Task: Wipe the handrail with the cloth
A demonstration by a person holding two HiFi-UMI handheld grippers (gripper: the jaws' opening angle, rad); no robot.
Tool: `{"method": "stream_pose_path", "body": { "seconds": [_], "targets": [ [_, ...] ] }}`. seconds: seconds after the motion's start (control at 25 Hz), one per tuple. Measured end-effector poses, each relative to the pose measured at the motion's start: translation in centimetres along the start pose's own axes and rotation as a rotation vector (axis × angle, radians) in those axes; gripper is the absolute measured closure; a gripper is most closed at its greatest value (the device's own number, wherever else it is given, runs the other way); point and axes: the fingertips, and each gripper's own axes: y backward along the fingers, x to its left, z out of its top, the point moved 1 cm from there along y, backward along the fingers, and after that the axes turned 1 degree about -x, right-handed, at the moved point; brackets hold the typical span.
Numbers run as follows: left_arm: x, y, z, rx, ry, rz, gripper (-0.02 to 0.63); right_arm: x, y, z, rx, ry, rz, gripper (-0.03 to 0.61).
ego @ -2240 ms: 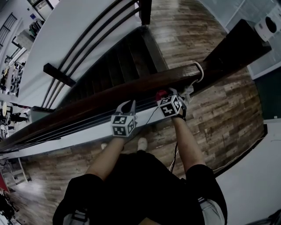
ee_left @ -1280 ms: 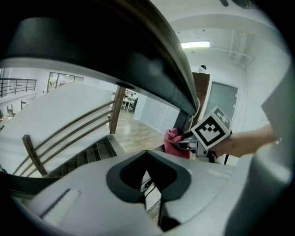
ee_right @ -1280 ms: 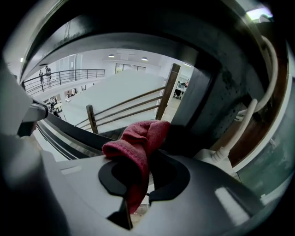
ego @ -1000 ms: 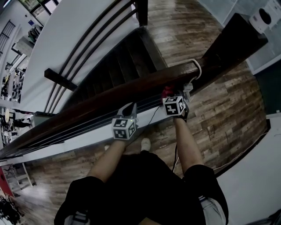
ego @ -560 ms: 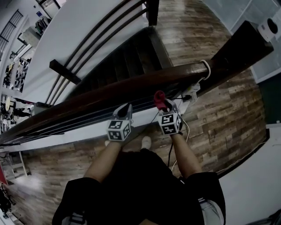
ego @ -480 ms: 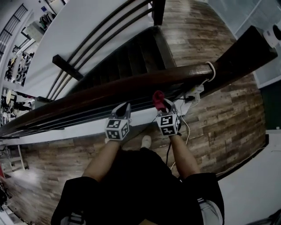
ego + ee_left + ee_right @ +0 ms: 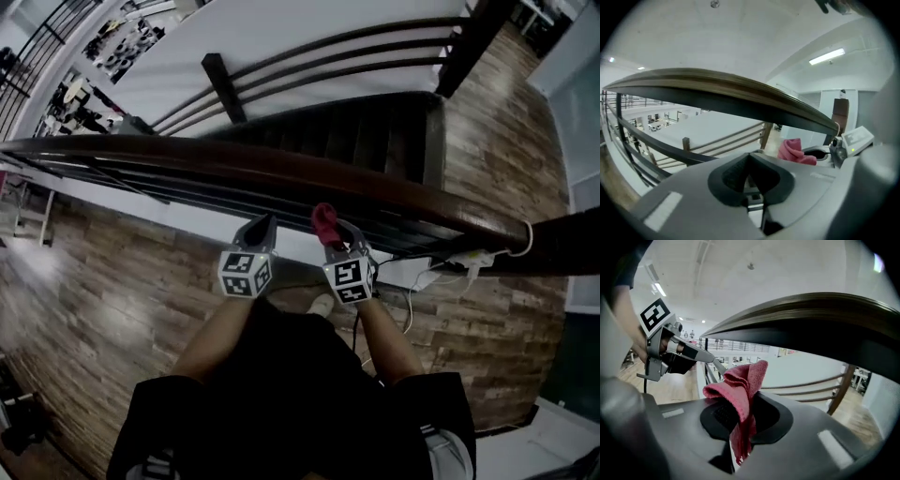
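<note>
The right tool (image 7: 740, 416) is clamped on the red cloth (image 7: 743, 380), with a fold standing proud of the jaws, evidently so the fabric meets the wood first. The cloth sits just beneath the dark handrail (image 7: 281, 173), seemingly clear of it, though the angle is poor. The left tool (image 7: 750, 173), jaws together and empty, hangs alongside, idle. Compared with the earlier frames, both tools have shifted along the rail, away from its end.
</note>
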Motion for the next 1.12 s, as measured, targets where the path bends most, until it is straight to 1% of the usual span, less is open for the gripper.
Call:
{"method": "stream_pose_path", "body": {
  "seconds": [0.16,0.24,0.32,0.4,0.44,0.6,0.68,0.76,0.88,0.96,1.04,1.12],
  "targets": [
    [6.6,4.8,0.8,-0.064,0.070,0.177,0.614,5.7,-3.0,3.8,-0.061,0.121,0.156,0.528],
    [9.7,6.8,1.2,-0.099,0.095,0.236,0.614,8.1,-4.2,5.5,-0.086,0.157,0.208,0.528],
    [12.9,8.3,1.2,-0.120,0.117,0.274,0.614,10.3,-5.6,7.5,-0.113,0.196,0.236,0.528],
    [15.7,9.0,1.1,-0.136,0.148,0.286,0.614,12.0,-7.0,8.9,-0.125,0.221,0.247,0.528],
    [16.8,9.1,1.1,-0.143,0.157,0.278,0.614,12.7,-7.7,9.4,-0.124,0.224,0.246,0.528],
    [21.6,9.7,2.0,-0.150,0.129,0.218,0.614,15.9,-10.9,10.9,-0.095,0.194,0.215,0.528],
    [25.0,10.4,2.5,-0.155,0.131,0.211,0.614,17.9,-12.6,12.0,-0.079,0.172,0.204,0.528],
    [28.5,11.2,2.9,-0.169,0.144,0.219,0.614,19.8,-14.3,13.1,-0.065,0.172,0.206,0.528],
    [33.9,12.5,3.0,-0.169,0.168,0.242,0.614,23.4,-17.4,14.8,-0.047,0.186,0.226,0.528],
    [37.0,13.7,3.5,-0.168,0.191,0.253,0.614,26.2,-19.5,16.8,-0.048,0.190,0.247,0.528],
    [39.4,14.9,4.0,-0.179,0.200,0.260,0.614,29.0,-21.1,19.0,-0.066,0.199,0.278,0.528],
    [41.6,16.3,4.3,-0.195,0.203,0.288,0.614,31.6,-22.6,20.7,-0.077,0.215,0.326,0.528]
  ]
}}
